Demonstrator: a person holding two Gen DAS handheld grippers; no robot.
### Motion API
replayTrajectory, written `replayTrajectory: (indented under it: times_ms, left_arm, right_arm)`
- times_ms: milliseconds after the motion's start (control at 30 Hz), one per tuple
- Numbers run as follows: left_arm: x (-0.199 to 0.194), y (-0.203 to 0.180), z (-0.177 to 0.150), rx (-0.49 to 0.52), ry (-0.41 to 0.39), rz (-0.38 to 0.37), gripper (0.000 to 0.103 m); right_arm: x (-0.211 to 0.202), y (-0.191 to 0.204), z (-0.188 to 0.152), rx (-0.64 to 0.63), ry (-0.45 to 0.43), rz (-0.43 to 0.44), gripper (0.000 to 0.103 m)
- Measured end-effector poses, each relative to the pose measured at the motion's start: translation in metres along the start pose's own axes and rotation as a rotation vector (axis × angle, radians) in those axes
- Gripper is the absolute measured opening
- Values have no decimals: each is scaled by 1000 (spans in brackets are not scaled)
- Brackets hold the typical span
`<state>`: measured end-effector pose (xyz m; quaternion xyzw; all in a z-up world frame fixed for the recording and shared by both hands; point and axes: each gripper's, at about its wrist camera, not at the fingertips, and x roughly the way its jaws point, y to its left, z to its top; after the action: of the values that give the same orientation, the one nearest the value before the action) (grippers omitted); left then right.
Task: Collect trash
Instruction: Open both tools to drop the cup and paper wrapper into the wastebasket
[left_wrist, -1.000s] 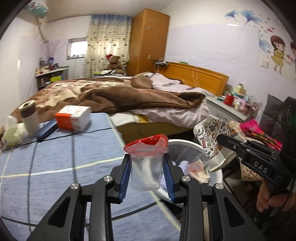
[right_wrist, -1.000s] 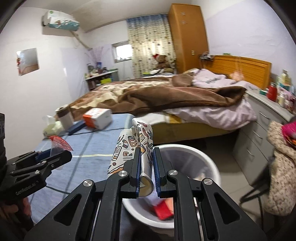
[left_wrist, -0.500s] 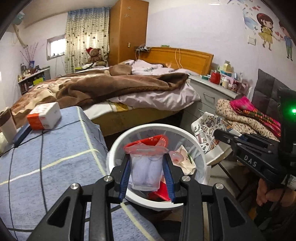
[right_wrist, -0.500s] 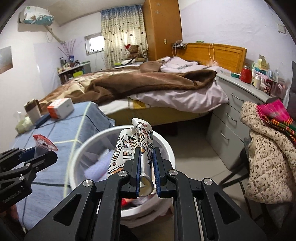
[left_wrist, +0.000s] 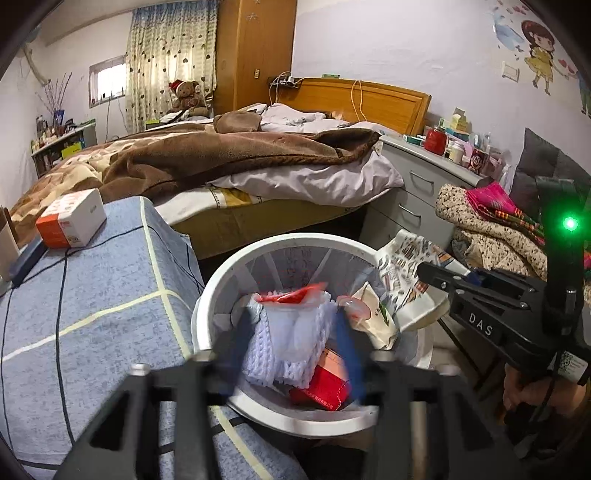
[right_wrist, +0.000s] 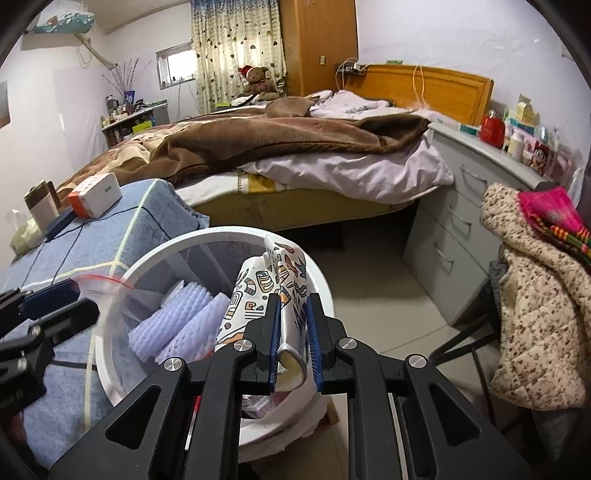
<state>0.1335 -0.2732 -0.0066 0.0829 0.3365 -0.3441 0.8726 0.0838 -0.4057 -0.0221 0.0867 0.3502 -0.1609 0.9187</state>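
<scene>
Plastic bag (left_wrist: 295, 325): between the left gripper (left_wrist: 295, 332) fingers, just spread, over the bin (left_wrist: 207, 295).
Paper cup (right_wrist: 269, 295): pinched by right gripper (right_wrist: 293, 332), long axis upright, directly above bin.

counts: 1 white trash bin (left_wrist: 295, 243), 1 clear zip bag (left_wrist: 295, 325) with red seal, 1 patterned paper cup (right_wrist: 273, 291), 2 purple foam nets (right_wrist: 177, 325) in the bin, 1 red pack (left_wrist: 325, 387), 2 grippers: left gripper (left_wrist: 295, 343), right gripper (right_wrist: 293, 336). 1 orange-white box (left_wrist: 72, 218) on the blue cloth, 1 teddy bear (right_wrist: 258, 79).
</scene>
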Motion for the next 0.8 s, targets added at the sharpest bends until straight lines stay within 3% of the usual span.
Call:
replayTrajectory:
  times_ms: [100,167,233,267,667,800]
  left_arm:
    - [1,1,1,-8,-3,-2,62]
    - [1,2,1,-10,1,2,62]
    - [0,5,0,-21,2,9,65]
    - [0,6,1,-24,2,12,67]
    - [-35,24,-8,-80,-47,65,73]
    - [-53,37,-18,-111,-64,126,78]
  right_arm:
    - [4,-2,1,8,15,4,16]
    - [4,-2,0,11,17,-6,25]
    - [2,-2,0,13,12,0,42]
    - [0,-2,-1,15,10,3,44]
    - [-24,15,-2,6,-50,63,44]
    - [-33,28,-7,2,-71,101,44]
